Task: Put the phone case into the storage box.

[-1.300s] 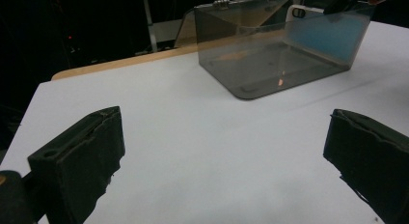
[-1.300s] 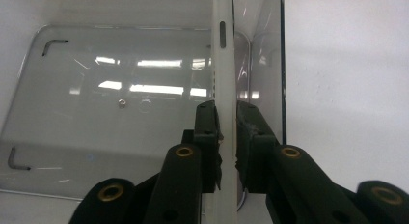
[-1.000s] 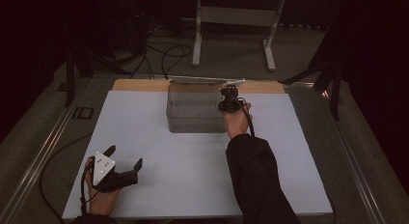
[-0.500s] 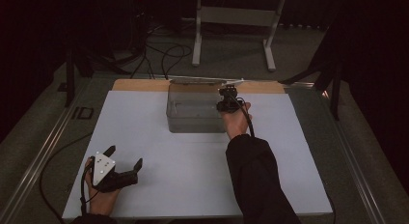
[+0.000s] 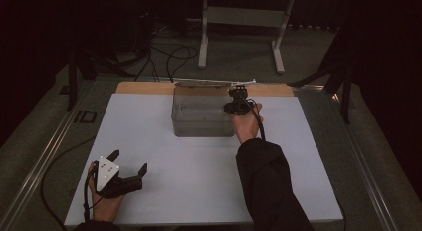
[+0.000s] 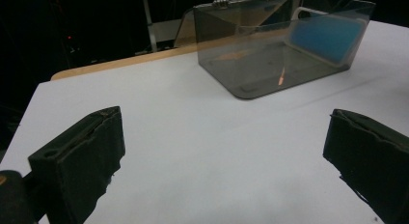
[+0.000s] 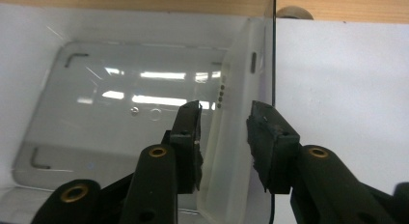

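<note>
The right tongs (image 7: 224, 137) hang over the right end of the clear box (image 5: 203, 119) near the far edge of the white surface (image 5: 199, 181). Their jaws have just been opening and now straddle a white phone case (image 7: 231, 151) leaning against the box's end wall, pads off it. The left tongs (image 5: 130, 167) rest wide open and empty near the front-left corner, well apart from the box.

Place: a dark lab or test studio.
Table: white work board (image 5: 199, 181) on a framed bench.
Floor, 12 o'clock: loose cables (image 5: 169, 54), metal stand (image 5: 244, 22).
</note>
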{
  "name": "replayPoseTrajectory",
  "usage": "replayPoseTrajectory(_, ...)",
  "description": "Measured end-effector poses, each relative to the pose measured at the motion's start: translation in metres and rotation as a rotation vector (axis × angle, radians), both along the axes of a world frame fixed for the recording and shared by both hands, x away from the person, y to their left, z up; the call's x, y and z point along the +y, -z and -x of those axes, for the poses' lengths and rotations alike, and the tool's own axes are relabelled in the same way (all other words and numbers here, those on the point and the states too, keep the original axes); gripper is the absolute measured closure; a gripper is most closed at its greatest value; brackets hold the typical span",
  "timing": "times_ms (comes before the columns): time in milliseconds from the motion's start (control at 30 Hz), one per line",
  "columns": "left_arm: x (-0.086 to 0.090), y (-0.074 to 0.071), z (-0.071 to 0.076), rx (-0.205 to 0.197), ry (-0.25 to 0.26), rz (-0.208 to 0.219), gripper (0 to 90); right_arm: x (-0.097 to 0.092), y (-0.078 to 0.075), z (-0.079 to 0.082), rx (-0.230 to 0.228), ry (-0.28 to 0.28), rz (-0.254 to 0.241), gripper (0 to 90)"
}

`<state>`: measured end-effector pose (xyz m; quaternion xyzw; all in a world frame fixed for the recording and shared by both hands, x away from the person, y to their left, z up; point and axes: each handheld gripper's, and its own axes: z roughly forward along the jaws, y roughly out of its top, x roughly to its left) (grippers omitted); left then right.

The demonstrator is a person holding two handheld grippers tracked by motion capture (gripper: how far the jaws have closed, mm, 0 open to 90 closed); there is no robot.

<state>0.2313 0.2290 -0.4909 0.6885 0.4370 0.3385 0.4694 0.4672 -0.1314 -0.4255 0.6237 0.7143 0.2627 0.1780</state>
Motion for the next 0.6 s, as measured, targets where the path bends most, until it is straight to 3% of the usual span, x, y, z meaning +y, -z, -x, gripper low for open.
replayPoseTrajectory(367, 0.0, 0.0, 0.0, 0.0, 0.0, 0.0, 1.6, -0.007, -0.008, 0.003, -0.029, -0.132, -0.08, 47.0)
replayPoseTrajectory(400, 0.0, 0.0, 0.0, -0.001, 0.001, 0.001, 1.6, -0.007, -0.009, 0.004, -0.032, -0.164, -0.069, 46.3)
replayPoseTrajectory(600, 0.0, 0.0, 0.0, -0.001, 0.0, 0.001, 1.5, -0.009, -0.011, 0.005, -0.078, -0.208, -0.057, 34.4)
